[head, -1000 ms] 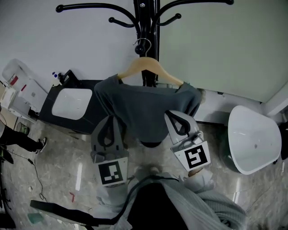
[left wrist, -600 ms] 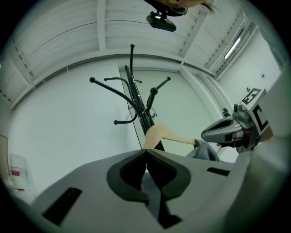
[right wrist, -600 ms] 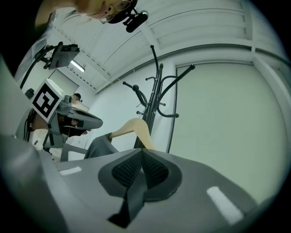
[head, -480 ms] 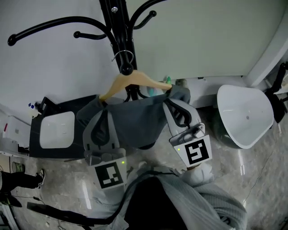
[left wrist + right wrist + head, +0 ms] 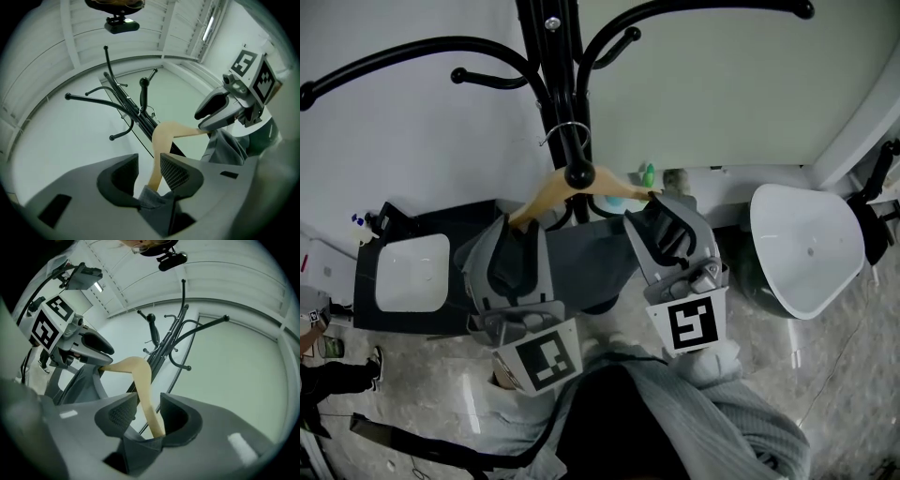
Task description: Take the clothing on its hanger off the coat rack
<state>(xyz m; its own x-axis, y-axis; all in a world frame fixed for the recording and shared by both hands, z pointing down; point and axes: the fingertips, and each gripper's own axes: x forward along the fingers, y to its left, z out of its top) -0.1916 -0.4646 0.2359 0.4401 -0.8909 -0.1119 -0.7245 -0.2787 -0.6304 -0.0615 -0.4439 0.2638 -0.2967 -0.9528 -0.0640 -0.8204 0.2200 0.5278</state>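
A wooden hanger point(image 5: 551, 190) carries a grey garment point(image 5: 591, 258). Its metal hook point(image 5: 572, 141) hangs on a peg of the black coat rack point(image 5: 546, 56). My left gripper point(image 5: 514, 246) is at the hanger's left shoulder. Its jaws are opening; the wooden arm point(image 5: 164, 140) and grey cloth point(image 5: 152, 199) lie between them, with a gap at one pad. My right gripper point(image 5: 661, 220) is at the right shoulder. Its jaws are opening too, and the hanger arm point(image 5: 143, 385) passes loosely between them, above bunched cloth point(image 5: 140, 451).
A white chair shell point(image 5: 811, 248) stands at the right. At the left, a black cabinet point(image 5: 370, 309) holds a white basin point(image 5: 412, 272). The pale wall is close behind the rack, whose curved arms point(image 5: 384, 70) spread overhead. A person's leg point(image 5: 337, 375) shows at the far left.
Both grippers have risen from the garment's lower part to the hanger's shoulders. Their jaws now stand apart around the wooden arms. The hanger has tilted slightly on its peg.
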